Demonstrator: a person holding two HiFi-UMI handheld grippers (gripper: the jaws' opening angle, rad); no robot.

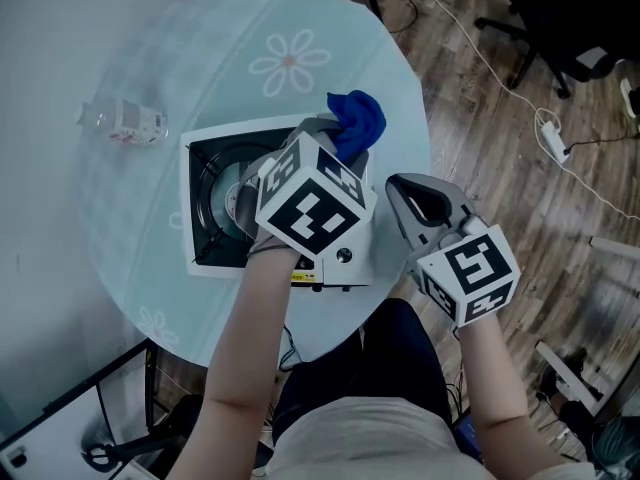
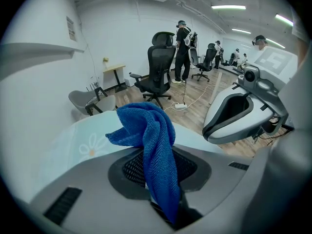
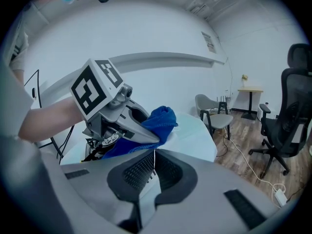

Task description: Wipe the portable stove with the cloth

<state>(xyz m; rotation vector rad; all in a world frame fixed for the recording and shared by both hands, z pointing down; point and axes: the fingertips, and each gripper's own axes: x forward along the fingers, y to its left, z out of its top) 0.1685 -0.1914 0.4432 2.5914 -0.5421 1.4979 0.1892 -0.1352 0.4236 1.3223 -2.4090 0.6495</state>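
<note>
Head view and both gripper views, one moment. The portable stove (image 1: 214, 140) lay flat on the round table (image 1: 150, 58). Its long axis ran from the person's left to right, its knob side faced the person, and its black burner pan was at its left end.

The left gripper (image 1: 338, 136) hung over the stove's right half, its jaws pointing toward the stove's far right corner. The jaws were clamped on the blue cloth (image 1: 358, 120). In the left gripper view the cloth (image 2: 152, 150) was pinched low between the pads. Its long axis ran out along the jaws' line and rose past the tips. The free end was bunched and folded over toward the stove's burner end. In the right gripper view the cloth (image 3: 159, 121) bulged beyond the tips of the left gripper (image 3: 144, 133), and a lower fold trailed beneath the jaws toward the stove (image 3: 97, 147). Whether it touched the stove could not be told.

The right gripper (image 1: 425, 200) stood just off the stove's right end, apart from it. Its jaws were pressed together with nothing between them, and they pointed away from the person. A small plastic bottle (image 1: 125, 121) lay on the table beyond the stove's left end.
</note>
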